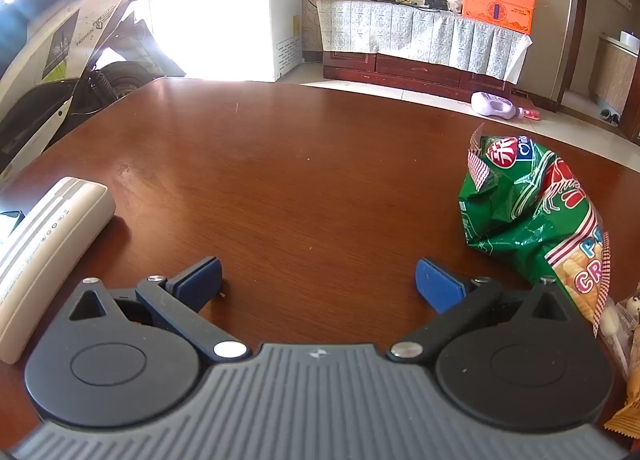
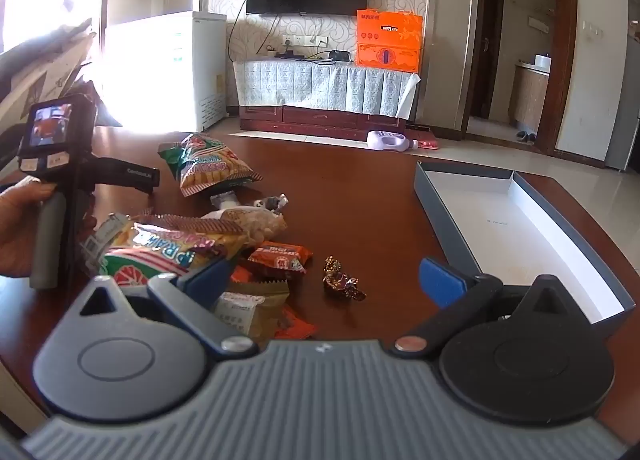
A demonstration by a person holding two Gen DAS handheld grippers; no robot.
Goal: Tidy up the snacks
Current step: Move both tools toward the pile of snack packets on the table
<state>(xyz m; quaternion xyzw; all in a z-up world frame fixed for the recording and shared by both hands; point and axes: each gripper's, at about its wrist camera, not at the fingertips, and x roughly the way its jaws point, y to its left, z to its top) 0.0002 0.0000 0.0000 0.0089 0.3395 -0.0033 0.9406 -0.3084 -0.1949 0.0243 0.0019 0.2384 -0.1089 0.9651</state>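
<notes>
Between the spread jaws of the right gripper [image 2: 326, 280] nothing is held; a foil-wrapped candy [image 2: 343, 278] lies just ahead on the table [image 2: 360, 188]. Left of the jaws: piled prawn cracker bags [image 2: 160, 248], orange wafer pack [image 2: 280, 256]. Right of them: shallow box [image 2: 520, 220], empty. Left gripper [image 1: 320, 284] also spread wide over bare wood, green cracker bag [image 1: 528, 204] to its right. Nothing sorted yet; all snacks remain.

Both the left gripper [image 1: 319, 280] and right gripper [image 2: 324, 280] tilt downward, fingers spread wide, holding nothing.
</notes>
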